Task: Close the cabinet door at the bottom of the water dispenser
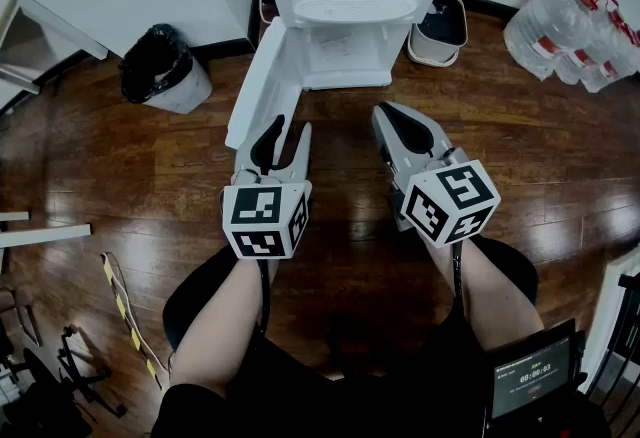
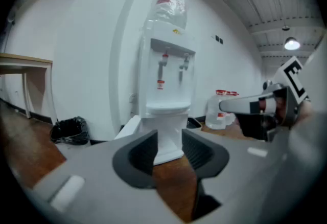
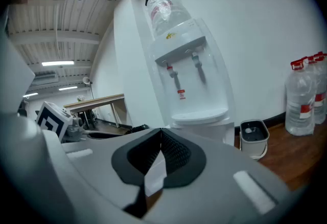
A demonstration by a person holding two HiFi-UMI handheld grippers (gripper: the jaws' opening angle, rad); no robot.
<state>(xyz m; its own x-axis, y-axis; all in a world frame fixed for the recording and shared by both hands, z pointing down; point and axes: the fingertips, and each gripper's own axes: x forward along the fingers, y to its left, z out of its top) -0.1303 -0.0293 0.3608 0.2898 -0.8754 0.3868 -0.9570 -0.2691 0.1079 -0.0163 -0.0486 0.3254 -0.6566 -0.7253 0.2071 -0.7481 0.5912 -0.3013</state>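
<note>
The white water dispenser (image 1: 345,16) stands against the far wall, a bottle on top (image 2: 169,5). Its bottom cabinet door (image 1: 258,91) hangs open, swung out to the left toward me. My left gripper (image 1: 288,129) hovers just near the door's free edge, short of it, its jaws a small way apart with nothing between them; in the left gripper view (image 2: 168,141) the dispenser's base shows through the gap. My right gripper (image 1: 386,112) is held in front of the dispenser, to the right of the door, shut and empty, its pads meeting at the tips (image 3: 161,133).
A bin with a black bag (image 1: 160,66) stands left of the dispenser, a small white bucket (image 1: 440,31) to its right. Large water bottles (image 1: 570,36) lie at the far right. A desk (image 1: 40,36) is at the left, a yellow-black cable (image 1: 125,316) on the wooden floor.
</note>
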